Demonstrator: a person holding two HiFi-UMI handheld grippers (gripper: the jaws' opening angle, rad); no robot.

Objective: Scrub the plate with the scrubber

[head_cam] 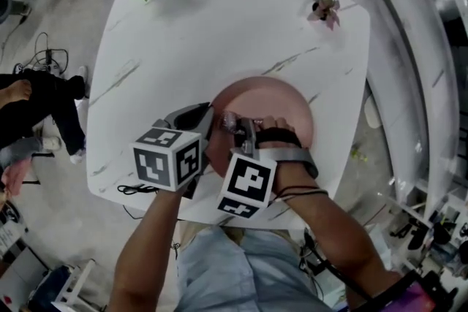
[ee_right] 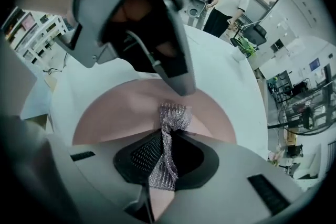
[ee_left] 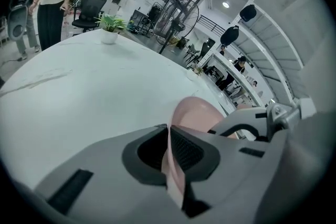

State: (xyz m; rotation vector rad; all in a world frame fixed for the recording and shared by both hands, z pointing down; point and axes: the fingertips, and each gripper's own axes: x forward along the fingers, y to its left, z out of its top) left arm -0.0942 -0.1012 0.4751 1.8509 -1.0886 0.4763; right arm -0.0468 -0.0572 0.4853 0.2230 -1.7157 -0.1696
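My left gripper (ee_left: 170,159) has its fingers clamped on the near rim of the pink plate (head_cam: 289,100), which lies on the white counter (head_cam: 219,25), the held edge perhaps lifted a little, though I cannot be sure from here; my right gripper (ee_right: 163,165) pinches the silvery mesh scrubber (ee_right: 173,115), whose free end touches the plate's face; scrubbing is the step in hand, I judge; next I should press down and sweep across, holding the rim firm against sliding.
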